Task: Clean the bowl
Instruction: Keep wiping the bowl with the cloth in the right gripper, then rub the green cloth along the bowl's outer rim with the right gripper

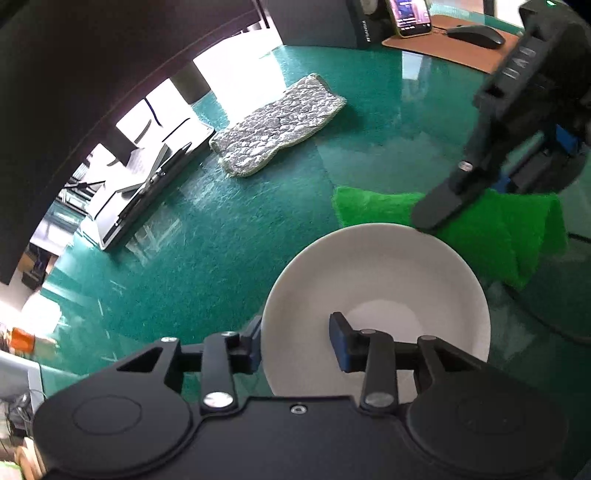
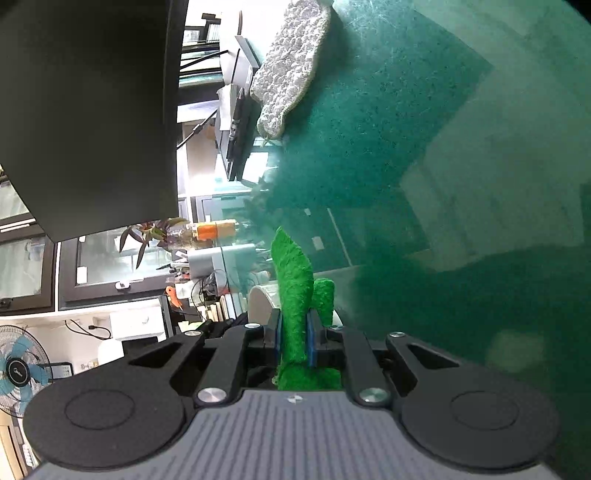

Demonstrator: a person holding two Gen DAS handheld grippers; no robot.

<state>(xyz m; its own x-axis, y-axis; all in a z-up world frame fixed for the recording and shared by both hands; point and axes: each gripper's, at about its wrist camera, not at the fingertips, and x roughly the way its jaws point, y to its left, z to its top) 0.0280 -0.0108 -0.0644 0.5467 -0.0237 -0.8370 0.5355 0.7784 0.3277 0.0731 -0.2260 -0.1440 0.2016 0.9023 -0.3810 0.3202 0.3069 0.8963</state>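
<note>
A white bowl [image 1: 376,280] sits on the green table [image 1: 207,251]. My left gripper [image 1: 297,341] is open: one finger stands outside the bowl's near rim, the other inside the bowl. My right gripper [image 2: 294,334] is shut on a bright green cloth [image 2: 293,291]. In the left wrist view the right gripper [image 1: 436,214] holds the green cloth [image 1: 495,229] just beyond the bowl's far rim. The bowl's edge [image 2: 258,304] shows behind the cloth in the right wrist view.
A grey patterned cloth [image 1: 280,122] lies further back on the table. A laptop with papers [image 1: 147,177] sits at the left edge. A phone [image 1: 410,16], a mouse [image 1: 476,37] and a brown pad are at the far right.
</note>
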